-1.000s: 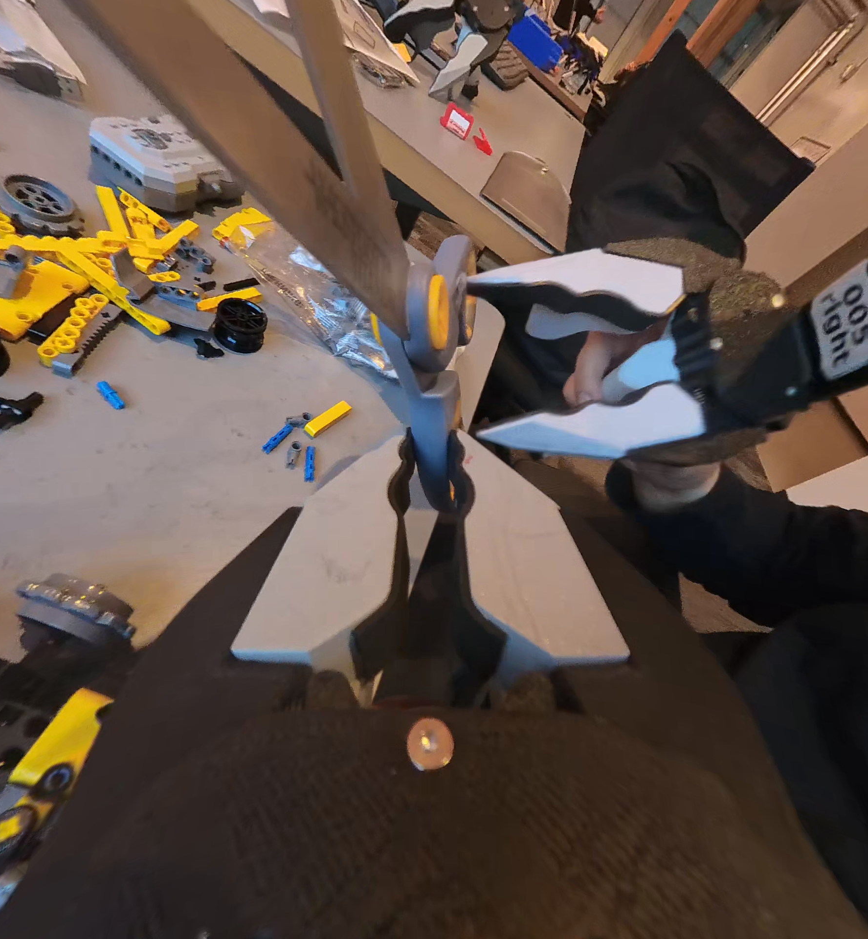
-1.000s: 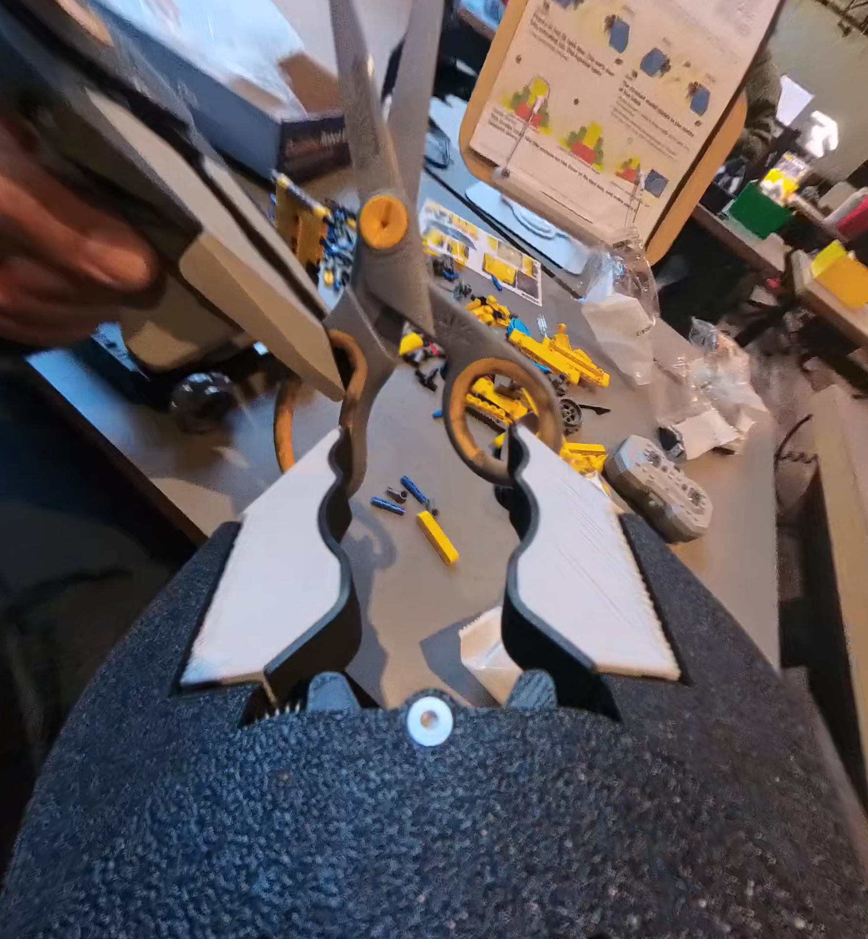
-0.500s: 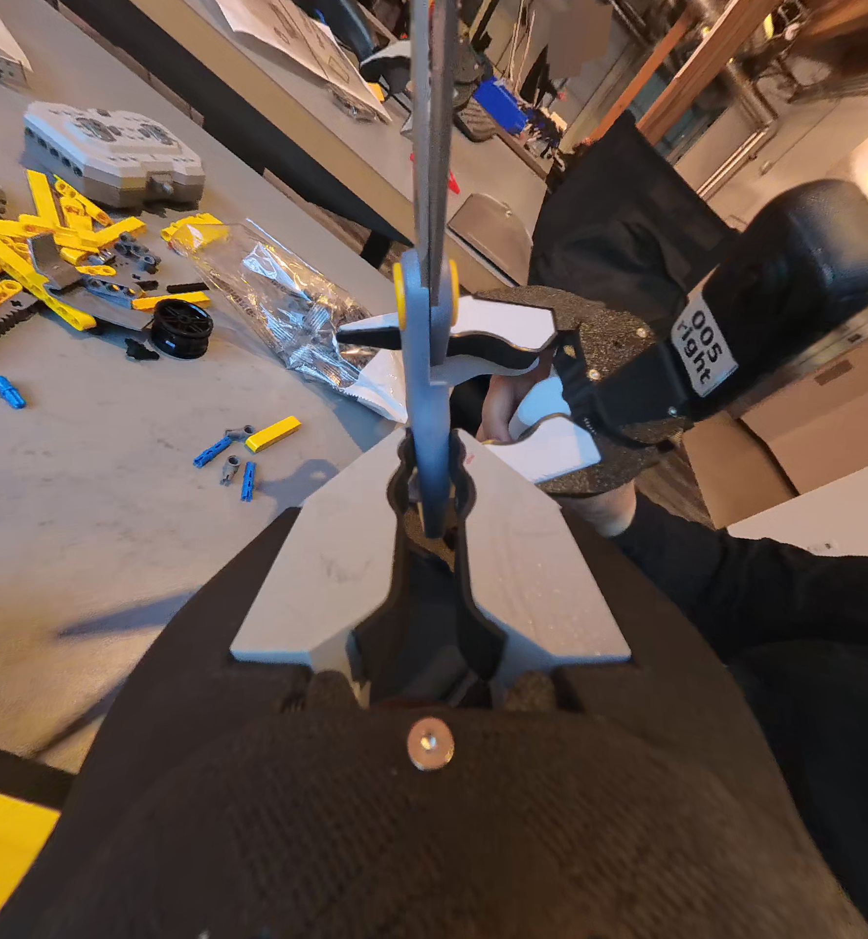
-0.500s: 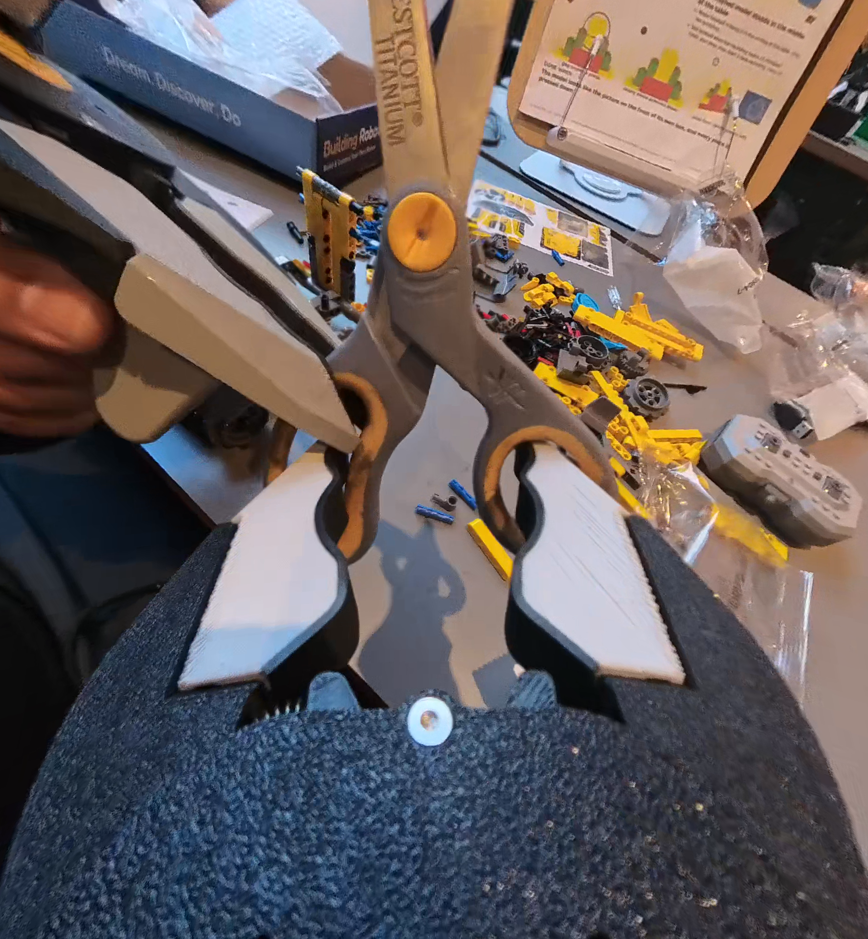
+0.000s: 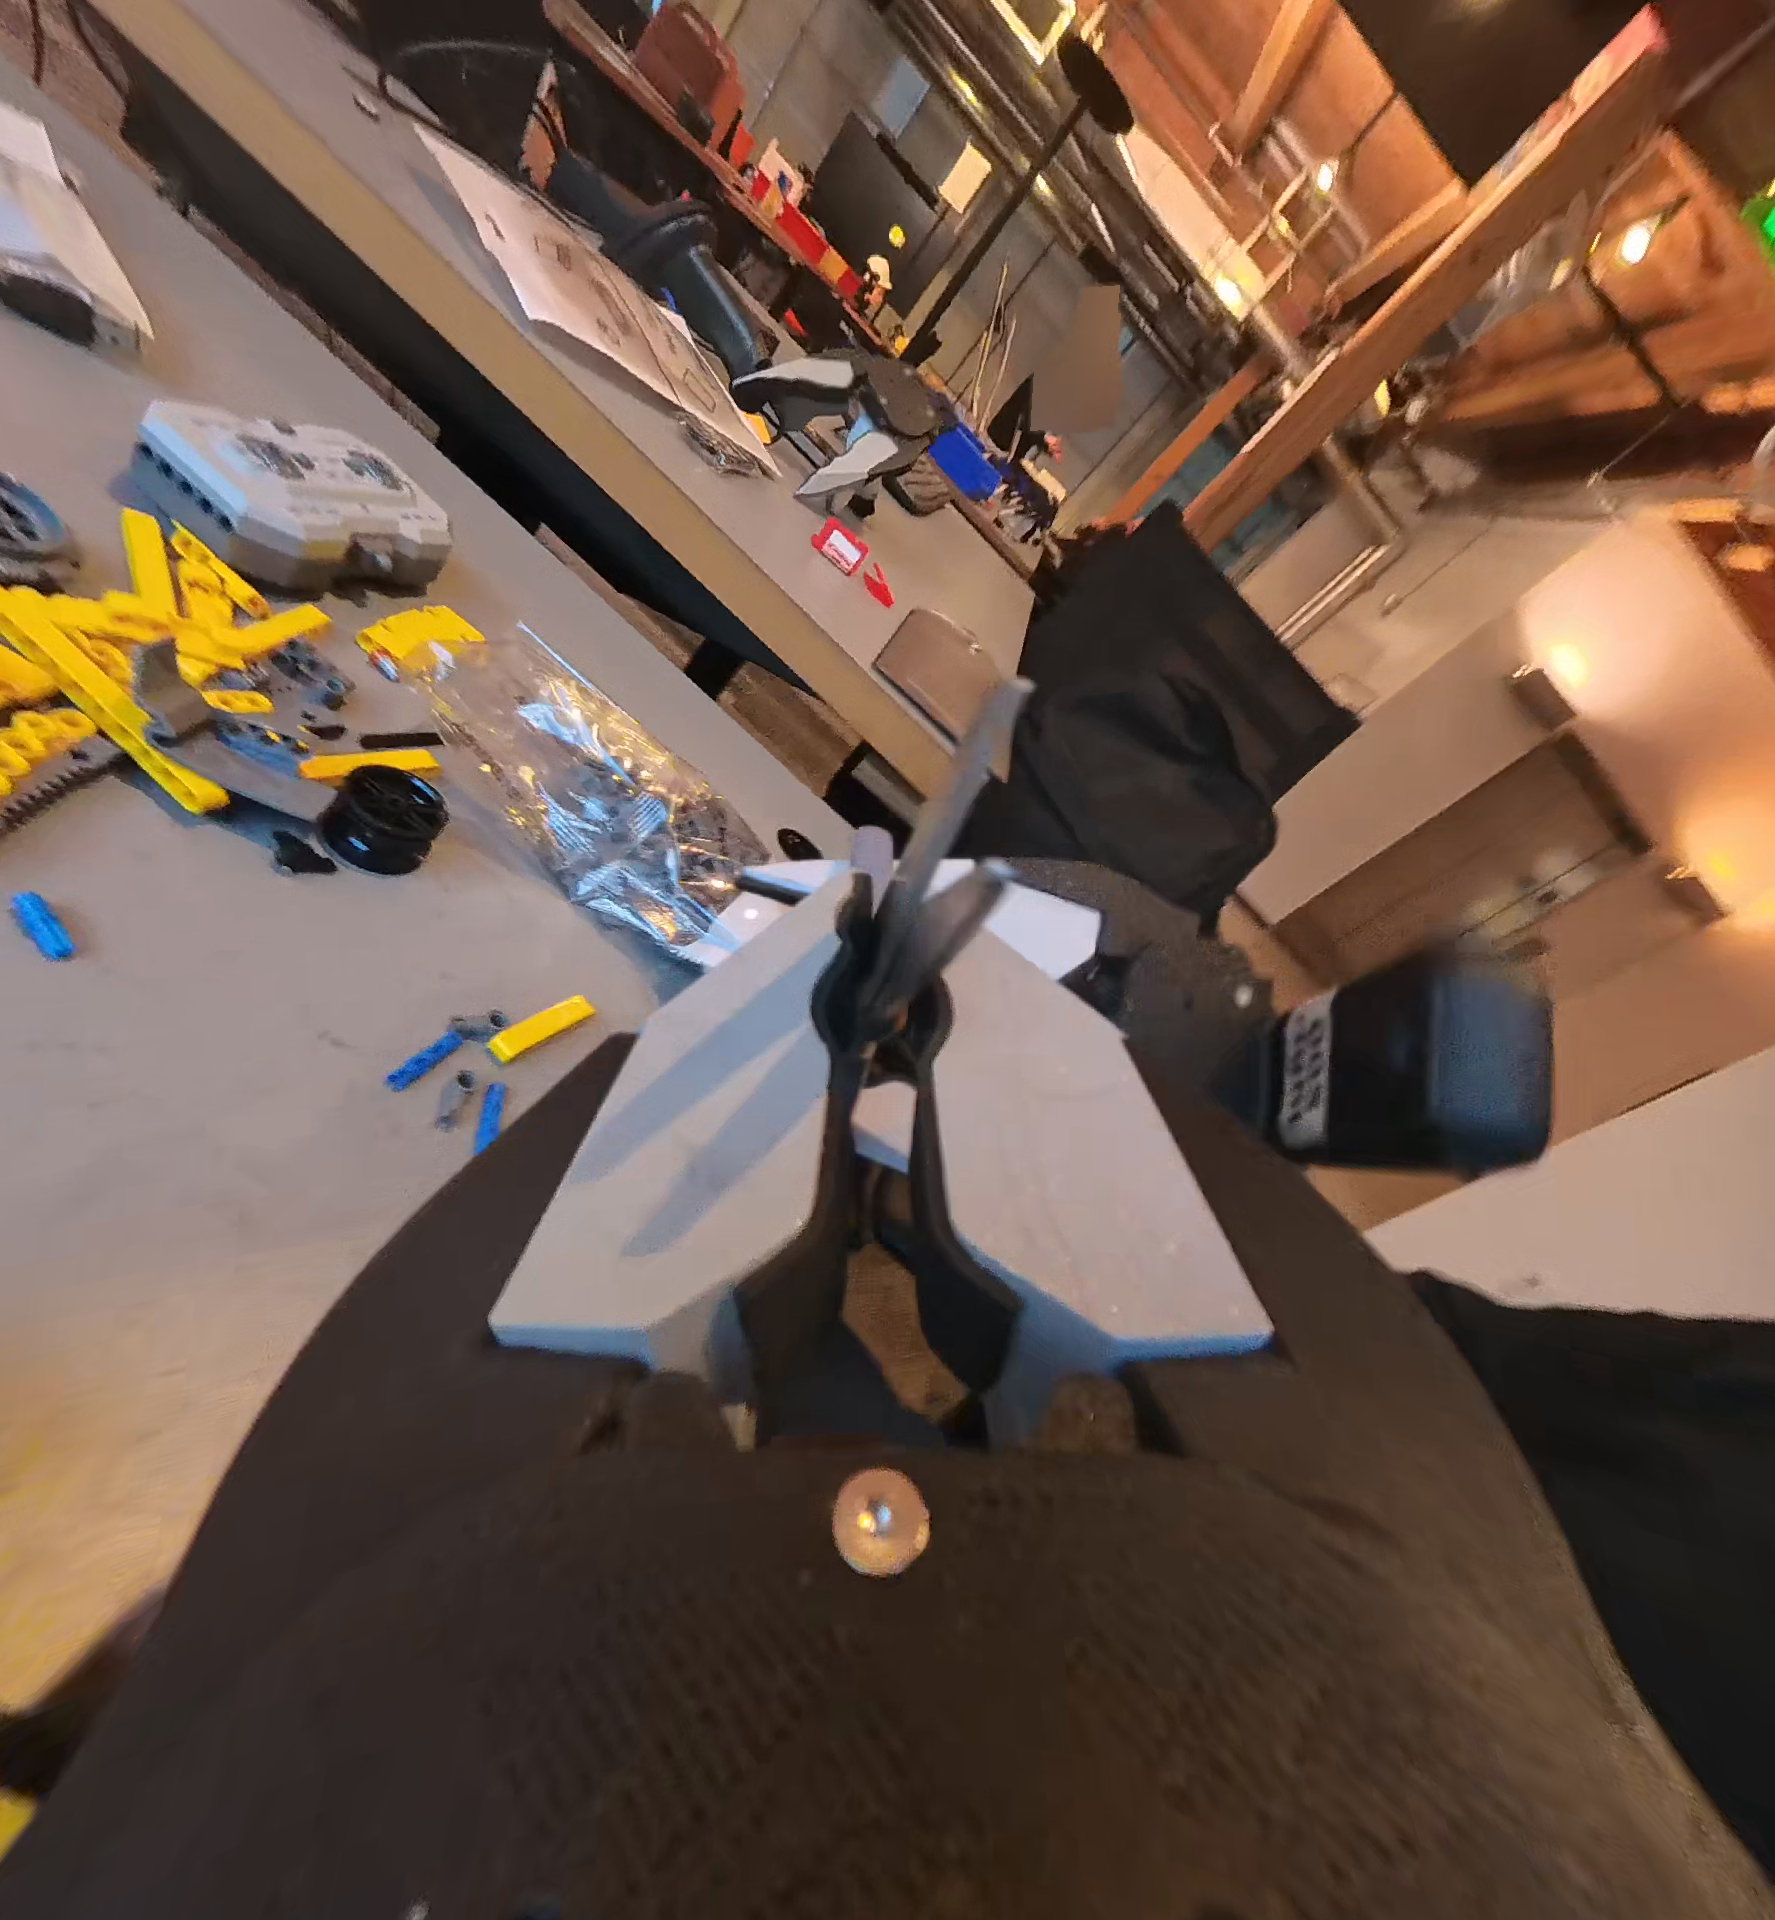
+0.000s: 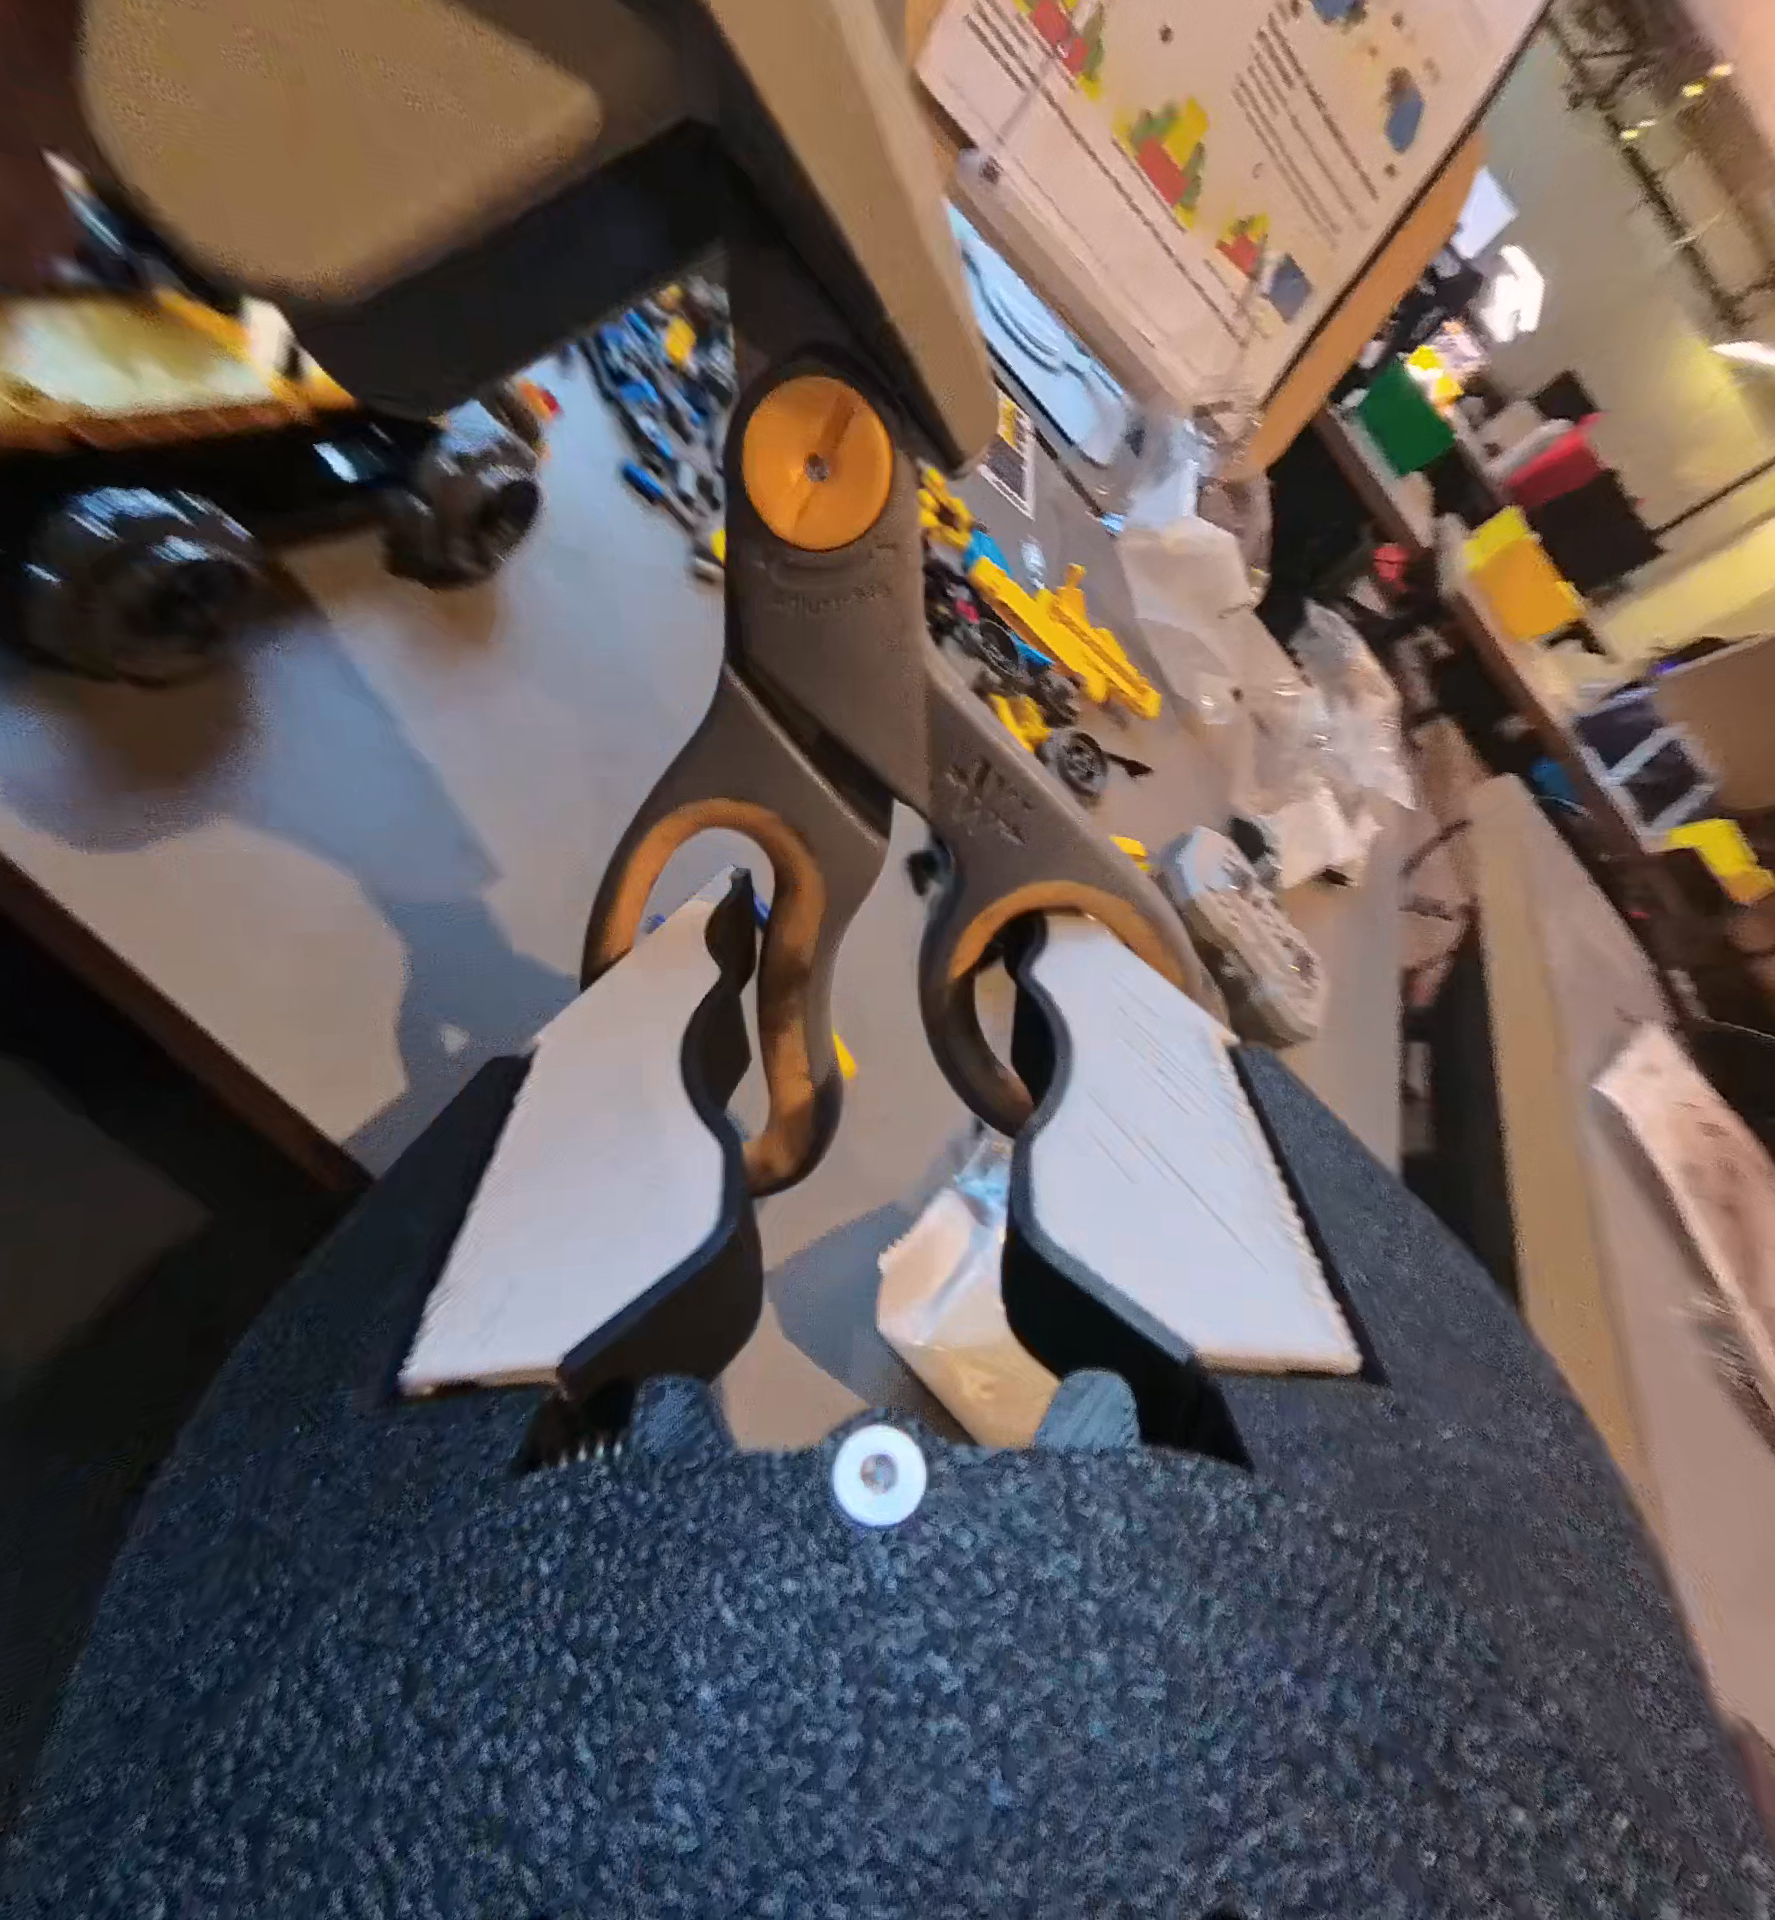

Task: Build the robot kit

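The left gripper [image 5: 878, 961] is squeezed tight on the metal blades of a pair of grey scissors with orange-lined handle rings [image 6: 841, 665]. In the left wrist view the blades [image 5: 950, 821] poke up and away from between its two grey fingers.

The right gripper [image 6: 878, 935] has its fingers spread apart. Each fingertip sits inside one handle ring: the left finger [image 6: 644, 1029] in the left ring, the right finger [image 6: 1122, 1039] in the right ring. The fingers press outward on the rings, so the handles stand a little apart. The round orange screw cap [image 6: 818, 476] of the scissors is above the rings. The left gripper shows big and blurry at the top of this view.

The scissors are up in the air, over the near edge of a grey table [image 5: 187, 1091].

On the table lie yellow plastic building beams [image 5: 124, 665], a small black wheel [image 5: 382, 819], a clear crinkly bag of small parts [image 5: 602, 800], a grey boxy brick with buttons [image 5: 285, 499], a few tiny blue pins [image 5: 426, 1055] and a short yellow bar [image 5: 540, 1029].
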A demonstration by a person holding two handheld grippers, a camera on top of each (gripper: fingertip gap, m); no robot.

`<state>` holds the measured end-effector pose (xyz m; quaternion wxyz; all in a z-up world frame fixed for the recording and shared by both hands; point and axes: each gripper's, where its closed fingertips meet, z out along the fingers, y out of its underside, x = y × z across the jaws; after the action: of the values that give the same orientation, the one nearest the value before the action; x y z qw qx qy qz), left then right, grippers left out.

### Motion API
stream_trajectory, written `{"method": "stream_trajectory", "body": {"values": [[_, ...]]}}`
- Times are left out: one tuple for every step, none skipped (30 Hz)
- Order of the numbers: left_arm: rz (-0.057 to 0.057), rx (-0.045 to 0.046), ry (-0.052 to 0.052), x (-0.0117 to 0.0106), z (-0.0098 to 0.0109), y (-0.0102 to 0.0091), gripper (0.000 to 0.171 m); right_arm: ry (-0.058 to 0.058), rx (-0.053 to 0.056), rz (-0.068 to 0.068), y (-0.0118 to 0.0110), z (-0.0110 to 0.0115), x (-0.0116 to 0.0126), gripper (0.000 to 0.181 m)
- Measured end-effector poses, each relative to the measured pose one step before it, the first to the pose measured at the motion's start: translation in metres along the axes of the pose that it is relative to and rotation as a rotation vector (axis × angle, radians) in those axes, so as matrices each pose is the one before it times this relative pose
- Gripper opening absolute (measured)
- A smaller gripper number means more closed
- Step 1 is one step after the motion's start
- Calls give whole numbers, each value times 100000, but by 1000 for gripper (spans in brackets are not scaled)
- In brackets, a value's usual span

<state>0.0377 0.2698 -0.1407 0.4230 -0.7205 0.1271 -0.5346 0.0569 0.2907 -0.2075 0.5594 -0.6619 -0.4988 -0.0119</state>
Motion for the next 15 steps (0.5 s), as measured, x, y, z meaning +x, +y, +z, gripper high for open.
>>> {"method": "stream_trajectory", "body": {"values": [[-4682, 574, 940, -64, 401, 14, 1, 3314, -1536, -2232, 429, 110, 372, 47], [-3678, 459, 1151, -4, 419, -55, 1, 2346, -341, -763, 295, -62, 422, 46], [-2835, -172, 1389, 145, 499, -32, 1, 1485, 75, 352, 264, -199, 509, 45], [-1237, -669, 963, 285, 601, -26, 2, 871, 161, 1103, 283, -310, 619, 42], [936, -923, 726, 489, 691, -94, 2, 422, 856, 1952, 213, -451, 748, 40], [2640, -1642, 1514, 825, 793, -170, 3, 451, 1920, 3603, 145, -610, 931, 36], [3746, -2973, 2397, 1143, 893, -161, 5, 346, 2568, 5259, 127, -745, 1110, 34], [4953, -3597, 2613, 1244, 976, -131, 8, -631, 2741, 5882, 59, -837, 1111, 35], [5588, -2327, 2613, 1209, 915, -295, 10, -355, 1804, 5330, 135, -893, 1138, 36], [6178, -46, 1365, 888, 715, -549, 10, 1255, 1209, 3879, 234, -933, 1284, 35], [6423, 219, 274, 521, 623, -517, 12, 2619, 1215, 2508, 297, -972, 1400, 35], [5819, -1651, -725, 149, 600, -159, 18, 2841, 1118, 2233, 362, -968, 1362, 34], [4315, -2916, -1687, -185, 513, 211, 22, 1981, 766, 3172, 464, -918, 1195, 34], [3913, -3978, -1995, -407, 449, 629, 27, 775, 197, 4139, 592, -828, 963, 35], [4036, -6173, -4031, -902, 501, 1162, 31, -277, -544, 4398, 728, -732, 749, 34]]}}
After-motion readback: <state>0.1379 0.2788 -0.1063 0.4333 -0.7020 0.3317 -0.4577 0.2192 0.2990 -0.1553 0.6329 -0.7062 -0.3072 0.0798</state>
